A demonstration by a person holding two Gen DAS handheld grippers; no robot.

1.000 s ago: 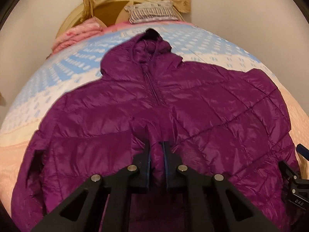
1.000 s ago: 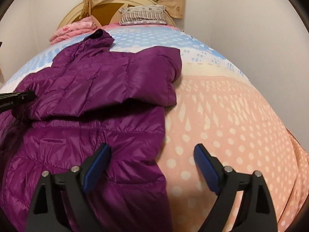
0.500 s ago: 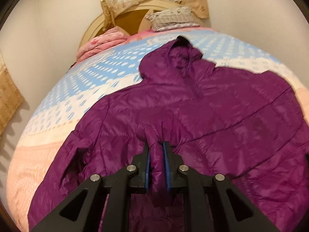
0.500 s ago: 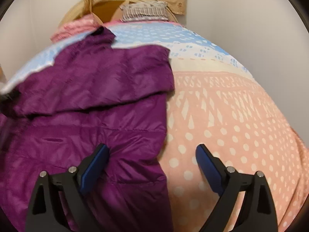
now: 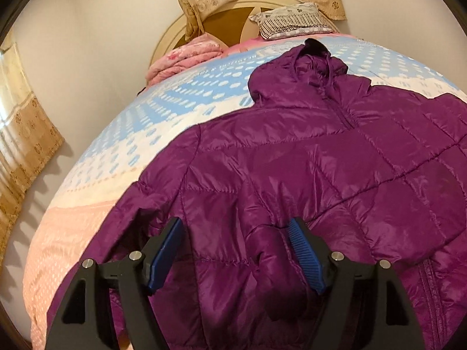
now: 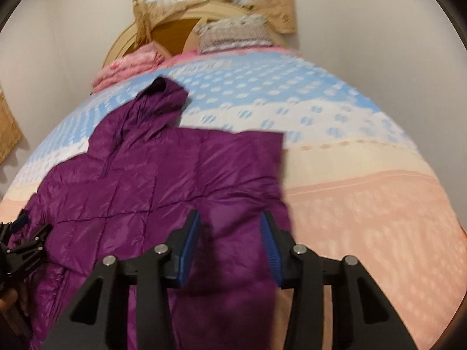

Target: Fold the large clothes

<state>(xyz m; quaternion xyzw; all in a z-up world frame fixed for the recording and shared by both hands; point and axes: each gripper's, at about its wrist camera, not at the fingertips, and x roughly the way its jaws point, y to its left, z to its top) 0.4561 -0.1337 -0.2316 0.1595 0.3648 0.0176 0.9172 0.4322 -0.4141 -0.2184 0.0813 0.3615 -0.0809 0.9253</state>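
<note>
A purple hooded puffer jacket (image 5: pixel 306 169) lies front up on the bed, hood toward the headboard, both sleeves folded across its front. My left gripper (image 5: pixel 233 250) is open just above the jacket's lower left part, with a folded sleeve end lying between its blue pads. In the right wrist view the jacket (image 6: pixel 163 180) fills the left half. My right gripper (image 6: pixel 230 248) is partly open over the jacket's lower right edge, with cloth between its jaws but not clamped. The left gripper shows at that view's left edge (image 6: pixel 26 242).
The bed (image 6: pixel 364 198) has a cover in pink, cream and blue bands with dots. A folded pink blanket (image 5: pixel 186 58) and a striped pillow (image 5: pixel 292 20) lie by the headboard. Walls stand close on both sides, with curtains (image 5: pixel 23 134) on the left.
My left gripper has opened and let go of the sleeve it was pinching. My right gripper has moved left over the jacket's edge and its jaws have narrowed.
</note>
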